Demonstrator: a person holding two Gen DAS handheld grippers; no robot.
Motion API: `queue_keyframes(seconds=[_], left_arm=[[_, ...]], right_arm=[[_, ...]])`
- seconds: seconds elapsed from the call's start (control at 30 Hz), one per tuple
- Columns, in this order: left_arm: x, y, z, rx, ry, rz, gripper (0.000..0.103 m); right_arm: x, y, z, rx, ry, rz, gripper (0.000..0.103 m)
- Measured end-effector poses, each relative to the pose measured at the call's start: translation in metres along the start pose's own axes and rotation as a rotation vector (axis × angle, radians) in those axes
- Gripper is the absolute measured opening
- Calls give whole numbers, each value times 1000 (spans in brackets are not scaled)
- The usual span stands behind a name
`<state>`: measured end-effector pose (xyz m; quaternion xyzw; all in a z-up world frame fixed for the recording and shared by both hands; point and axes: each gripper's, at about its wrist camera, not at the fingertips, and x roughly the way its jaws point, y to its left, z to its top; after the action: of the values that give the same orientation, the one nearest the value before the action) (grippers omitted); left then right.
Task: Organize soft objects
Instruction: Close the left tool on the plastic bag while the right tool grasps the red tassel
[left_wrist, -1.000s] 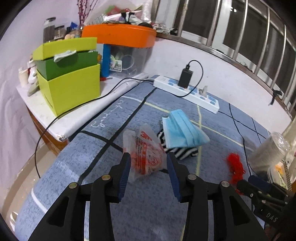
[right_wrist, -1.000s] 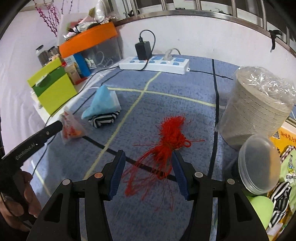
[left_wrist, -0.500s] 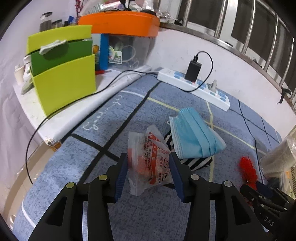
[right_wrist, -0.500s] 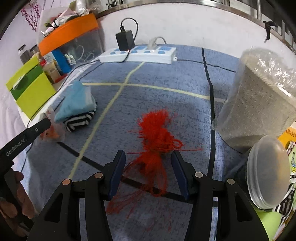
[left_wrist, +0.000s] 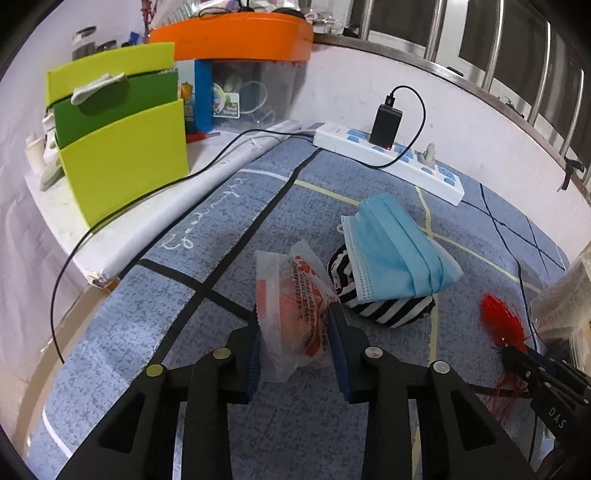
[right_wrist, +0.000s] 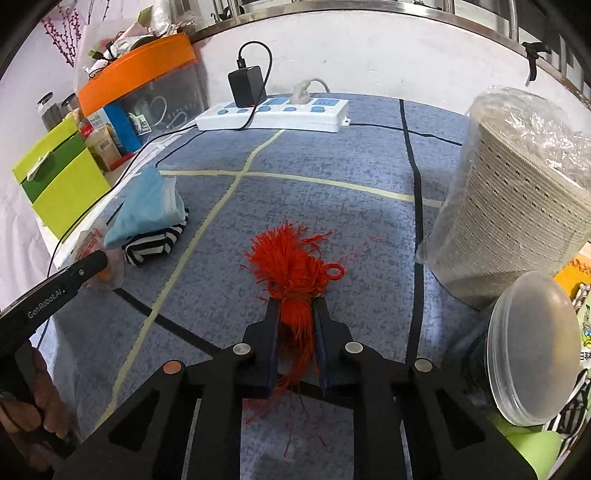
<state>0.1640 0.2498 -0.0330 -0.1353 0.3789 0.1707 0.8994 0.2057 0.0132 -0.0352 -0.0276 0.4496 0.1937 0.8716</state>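
The left gripper (left_wrist: 295, 328) is closing its jaws on the packet (left_wrist: 291, 314), which is standing between them with its crinkled top poking forward past the tips. The right gripper (right_wrist: 295, 314) is clenching the red tassel (right_wrist: 293, 273), whose long axis is running along the jaws, fringe fanning ahead and loose strands trailing back.

The left gripper (left_wrist: 295, 332) points forward and down toward 12 o'clock, its jaws just closing against a thing between them. The right gripper (right_wrist: 295, 325), angled likewise, has jaws just drawn tight. A hand (right_wrist: 26, 417) at 8 o'clock grips the left handle.
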Motion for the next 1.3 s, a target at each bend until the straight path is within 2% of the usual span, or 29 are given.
queue_keyframes(seconds=[0.5, 0.8, 1.3], left_arm=[[-52, -10, -16, 14, -61, -33, 26], [-92, -35, -29, 65, -95, -47, 26], [-146, -86, -50, 152, -145, -112, 26]], right_arm=[[-44, 6, -11, -30, -77, 97, 17], [-88, 4, -25, -39, -143, 152, 17], [-154, -14, -47, -41, -246, 171, 17]])
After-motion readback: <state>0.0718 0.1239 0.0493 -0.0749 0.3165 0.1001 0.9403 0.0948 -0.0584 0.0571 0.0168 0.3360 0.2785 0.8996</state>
